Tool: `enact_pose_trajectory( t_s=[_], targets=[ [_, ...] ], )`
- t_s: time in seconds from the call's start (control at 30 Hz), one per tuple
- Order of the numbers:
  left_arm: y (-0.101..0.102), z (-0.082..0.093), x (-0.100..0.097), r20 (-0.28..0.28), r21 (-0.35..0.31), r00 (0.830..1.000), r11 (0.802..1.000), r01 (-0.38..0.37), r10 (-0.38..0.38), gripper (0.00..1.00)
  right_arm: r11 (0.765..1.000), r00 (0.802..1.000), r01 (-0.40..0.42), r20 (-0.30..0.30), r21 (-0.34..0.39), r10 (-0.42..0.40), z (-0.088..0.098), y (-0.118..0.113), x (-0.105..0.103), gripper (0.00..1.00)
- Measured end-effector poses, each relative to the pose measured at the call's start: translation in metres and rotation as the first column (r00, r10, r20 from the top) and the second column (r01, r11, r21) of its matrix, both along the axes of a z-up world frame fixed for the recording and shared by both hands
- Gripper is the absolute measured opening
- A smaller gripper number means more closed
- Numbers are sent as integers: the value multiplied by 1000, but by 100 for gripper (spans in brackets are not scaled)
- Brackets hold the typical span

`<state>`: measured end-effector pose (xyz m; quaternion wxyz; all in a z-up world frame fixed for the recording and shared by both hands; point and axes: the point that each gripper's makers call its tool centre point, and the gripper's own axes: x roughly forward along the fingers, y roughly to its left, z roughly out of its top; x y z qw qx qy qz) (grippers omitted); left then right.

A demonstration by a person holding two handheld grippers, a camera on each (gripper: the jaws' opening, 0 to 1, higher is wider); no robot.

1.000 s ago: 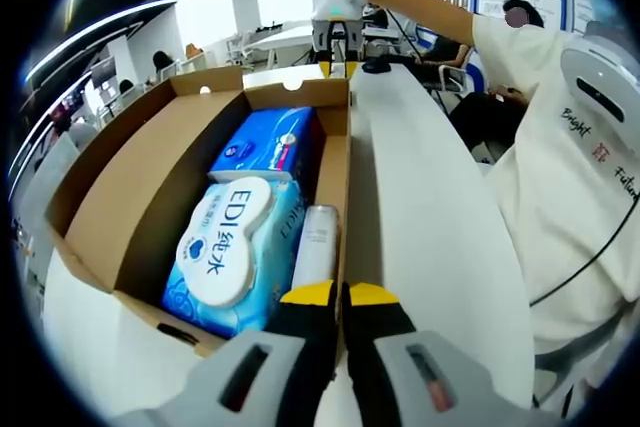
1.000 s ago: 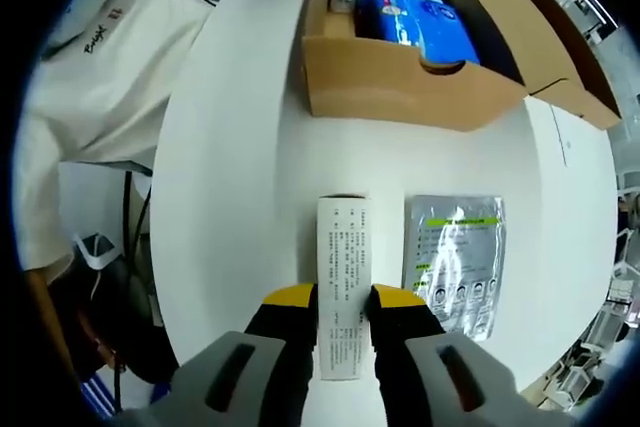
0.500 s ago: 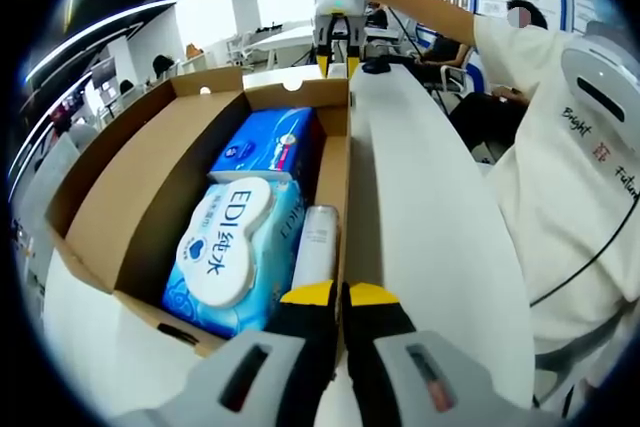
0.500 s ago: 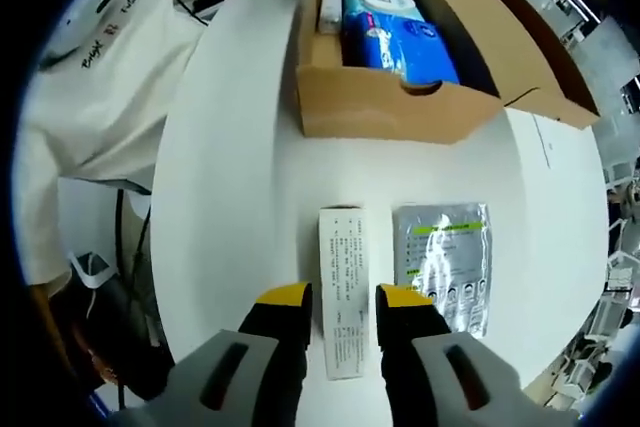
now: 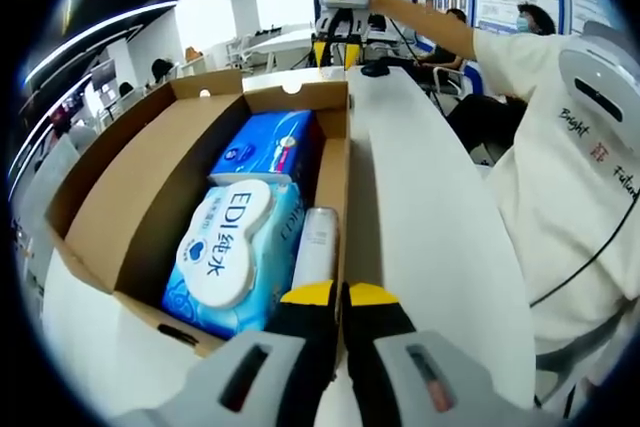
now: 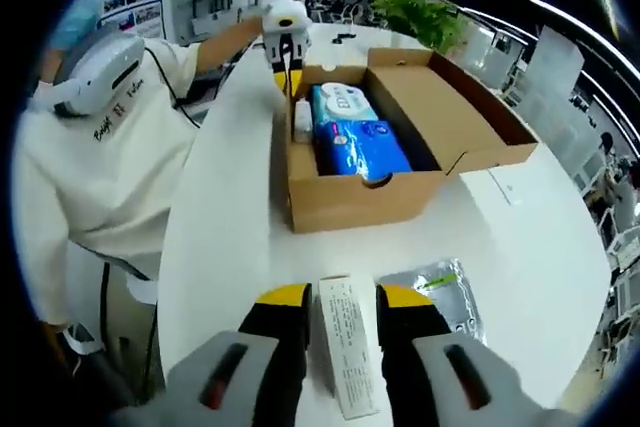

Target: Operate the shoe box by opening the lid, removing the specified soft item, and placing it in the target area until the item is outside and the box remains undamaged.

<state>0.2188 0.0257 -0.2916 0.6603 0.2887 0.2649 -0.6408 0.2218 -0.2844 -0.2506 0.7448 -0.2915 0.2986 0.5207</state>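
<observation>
So in the left gripper view, the left gripper (image 5: 340, 295) has its yellow tips pinched together right at the near edge of the shoe box (image 5: 120, 187), gripping nothing as far as I can see. The box is wide open on the white table (image 5: 420, 207), and inside there's a wet wipes pack (image 5: 235, 247), a blue tissue pack (image 5: 270, 142) behind it, and a small white bottle (image 5: 316, 242) along the right wall. Over in the right gripper view, the right gripper (image 6: 342, 296) is held above the table with a narrow gap between its jaws, empty, and a slim white carton (image 6: 345, 342) lies on the table below it, with a foil packet (image 6: 440, 292) just beside. The person (image 6: 95, 157) in white stands alongside.
</observation>
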Motion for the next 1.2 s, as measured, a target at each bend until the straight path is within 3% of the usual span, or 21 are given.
enact_pose_trajectory(
  t_s=[0.1, 0.23, 0.33, 0.4, 0.6, 0.67, 0.73, 0.8, 0.83, 0.9, 1.07, 1.13, 1.17, 1.2],
  targets=[
    [-1, 1, 0, -3, -15, 1000, 1000, -2, 2, 2, 992, 997, 35, 71, 120, -44, 12, 7, 9, 25],
    [-1, 1, 0, -3, -16, 1000, 1000, -2, 2, 2, 962, 978, 91, 158, 257, -135, 25, 9, 24, 22],
    [-1, 1, 0, -3, -14, 1000, 1000, -3, 3, 2, 939, 969, 146, 146, 311, -199, 25, 8, 30, 22],
    [0, 1, 0, -2, -16, 1000, 1000, -4, 4, 2, 922, 954, 170, 176, 347, -242, 29, 6, 37, 22],
    [-1, 2, 1, -2, -33, 1000, 999, -9, 9, 3, 856, 930, 202, 181, 476, -320, 43, 11, 44, 26],
    [0, 2, 0, 13, -27, 1000, 1000, 10, -9, 2, 827, 917, 252, 149, 503, -370, 42, 8, 49, 31],
    [0, 2, 0, 12, -23, 1000, 1000, 8, -7, 2, 819, 913, 253, 153, 514, -378, 42, 8, 50, 37],
    [0, 2, 1, 7, -21, 1000, 1000, 0, 0, 3, 764, 891, 274, 145, 584, -430, 49, 10, 52, 42],
    [0, 2, 1, 8, -21, 1000, 1000, -2, 2, 3, 735, 890, 276, 124, 619, -439, 51, 13, 50, 41],
    [0, 1, 1, 7, -16, 1000, 1000, -3, 3, 3, 703, 884, 292, 97, 649, -457, 50, 12, 47, 39],
    [0, 1, 2, 13, -14, 1000, 1000, -11, 11, 3, 682, 860, 307, 113, 664, -497, 48, 12, 44, 52],
    [0, 0, 2, 26, -1, 999, 1000, -27, 27, 4, 668, 856, 326, 92, 669, -509, 47, 14, 43, 53],
    [1, 0, 1, 39, -4, 999, 1000, -15, 15, 4, 652, 841, 341, 91, 678, -534, 47, 14, 43, 53],
    [1, 1, 3, 33, -14, 999, 1000, -10, 11, 4, 658, 844, 335, 95, 674, -528, 46, 18, 40, 49]
  ],
)
